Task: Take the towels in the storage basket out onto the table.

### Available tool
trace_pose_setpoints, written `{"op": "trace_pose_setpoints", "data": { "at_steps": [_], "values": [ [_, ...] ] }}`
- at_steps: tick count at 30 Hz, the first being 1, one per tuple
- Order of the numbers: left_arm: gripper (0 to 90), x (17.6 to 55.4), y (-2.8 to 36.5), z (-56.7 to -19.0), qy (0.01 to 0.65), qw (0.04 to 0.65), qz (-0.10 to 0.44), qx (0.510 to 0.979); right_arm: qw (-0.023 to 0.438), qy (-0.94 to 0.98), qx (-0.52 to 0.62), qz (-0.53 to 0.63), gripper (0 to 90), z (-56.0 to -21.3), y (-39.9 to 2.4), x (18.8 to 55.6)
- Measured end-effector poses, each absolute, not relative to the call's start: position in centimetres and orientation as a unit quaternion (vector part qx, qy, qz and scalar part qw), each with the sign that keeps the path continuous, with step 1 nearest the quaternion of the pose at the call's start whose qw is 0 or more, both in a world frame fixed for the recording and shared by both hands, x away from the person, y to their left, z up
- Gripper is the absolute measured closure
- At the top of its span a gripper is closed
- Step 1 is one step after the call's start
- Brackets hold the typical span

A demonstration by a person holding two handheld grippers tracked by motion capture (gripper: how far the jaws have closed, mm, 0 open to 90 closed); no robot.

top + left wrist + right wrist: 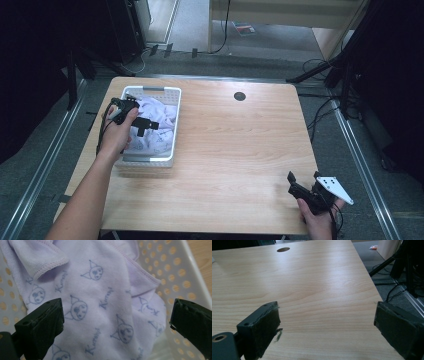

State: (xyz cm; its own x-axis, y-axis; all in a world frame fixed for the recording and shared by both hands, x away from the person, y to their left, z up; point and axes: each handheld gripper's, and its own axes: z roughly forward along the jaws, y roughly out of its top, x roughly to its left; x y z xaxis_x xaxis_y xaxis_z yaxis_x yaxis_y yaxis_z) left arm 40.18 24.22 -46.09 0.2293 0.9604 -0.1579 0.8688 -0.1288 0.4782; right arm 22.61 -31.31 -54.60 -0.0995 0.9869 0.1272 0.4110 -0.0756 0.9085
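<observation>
High view has my left gripper (134,118) over the white basket (150,161) at the table's (225,150) left, where the lilac cloth (162,112) lies bunched; my right gripper (307,192) idles near the right corner. Left gripper view: jaws spread wide, empty, astride the soft, light cloth (100,302); I'd pinch a raised fold. Its underside is hidden. Right gripper view: jaws wide apart over bare wood.
</observation>
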Motion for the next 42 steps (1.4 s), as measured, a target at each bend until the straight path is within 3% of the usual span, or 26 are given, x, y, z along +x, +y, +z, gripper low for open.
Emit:
{"op": "trace_pose_setpoints", "data": {
  "at_steps": [8, 18, 24, 38, 42],
  "values": [
    [0.0, 41.7, 23.6, -47.6, 0.624, 0.184, 0.103, 0.753, 0.327, 0.596, 0.586, 0.441, 6.6, -54.6, -31.3, 22.6],
    [0.0, 43.2, 23.5, -49.6, 0.643, 0.153, 0.073, 0.747, 0.326, 0.596, 0.586, 0.441, 6.6, -54.6, -31.3, 22.7],
    [0.0, 43.3, 22.7, -50.2, 0.633, 0.125, 0.095, 0.758, 0.326, 0.596, 0.586, 0.440, 6.6, -54.6, -31.3, 22.6],
    [0.0, 43.2, 22.7, -50.7, 0.616, 0.122, 0.094, 0.772, 0.329, 0.598, 0.585, 0.438, 7.0, -54.6, -31.3, 22.7],
    [6.5, 43.3, 22.6, -50.5, 0.612, 0.105, 0.097, 0.778, 0.330, 0.599, 0.584, 0.438, 7.1, -54.6, -31.2, 22.6]
  ]
}}
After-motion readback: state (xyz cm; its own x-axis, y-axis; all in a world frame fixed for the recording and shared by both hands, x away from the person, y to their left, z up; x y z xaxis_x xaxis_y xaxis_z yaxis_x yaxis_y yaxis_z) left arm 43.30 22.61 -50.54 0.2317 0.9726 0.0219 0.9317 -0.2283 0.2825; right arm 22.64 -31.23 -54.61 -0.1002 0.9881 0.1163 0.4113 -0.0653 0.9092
